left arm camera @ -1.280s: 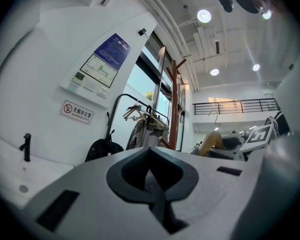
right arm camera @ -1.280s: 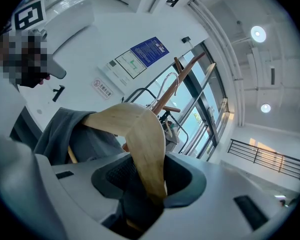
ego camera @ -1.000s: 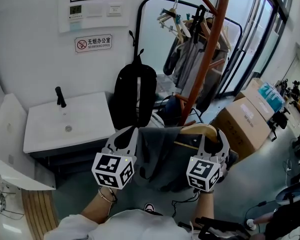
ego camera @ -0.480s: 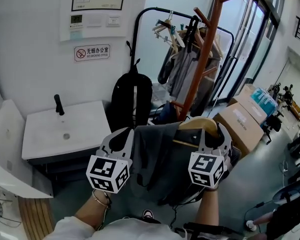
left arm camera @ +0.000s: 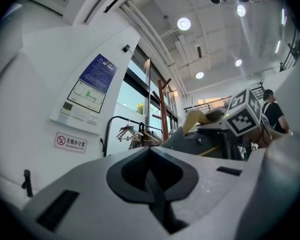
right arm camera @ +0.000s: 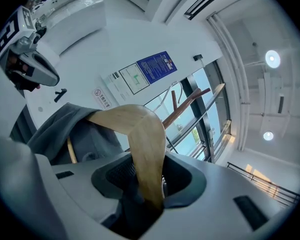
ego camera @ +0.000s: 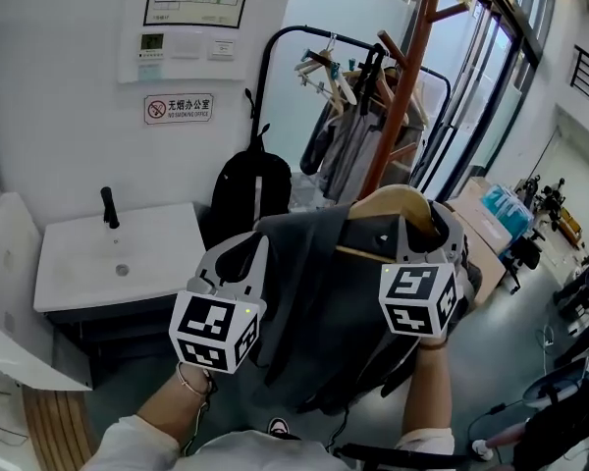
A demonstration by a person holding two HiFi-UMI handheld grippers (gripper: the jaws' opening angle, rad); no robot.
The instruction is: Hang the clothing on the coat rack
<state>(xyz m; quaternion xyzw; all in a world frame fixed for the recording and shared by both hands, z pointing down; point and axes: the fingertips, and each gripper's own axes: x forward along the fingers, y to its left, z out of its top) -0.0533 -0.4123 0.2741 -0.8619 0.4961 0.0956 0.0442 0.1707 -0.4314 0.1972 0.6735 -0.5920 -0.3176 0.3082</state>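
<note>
A grey garment (ego camera: 309, 292) hangs on a wooden hanger (ego camera: 398, 202) in front of me. My right gripper (ego camera: 427, 235) is shut on the hanger's right end; in the right gripper view the wood (right arm camera: 140, 134) runs down between the jaws and the garment (right arm camera: 65, 129) drapes to the left. My left gripper (ego camera: 238, 263) sits at the garment's left edge. Its jaws (left arm camera: 152, 176) look shut with nothing showing between them. The brown wooden coat rack (ego camera: 404, 96) stands just behind the hanger, its pegs high up.
A black clothes rail (ego camera: 275, 77) with hangers and hung clothes stands behind the coat rack. A black backpack (ego camera: 250, 199) leans by a white sink (ego camera: 118, 258) at the left. Cardboard boxes (ego camera: 491, 226) lie at the right by the glass doors.
The right gripper has lifted the hanger and garment upward and nearer the coat rack. The left gripper has stayed at the garment's left edge.
</note>
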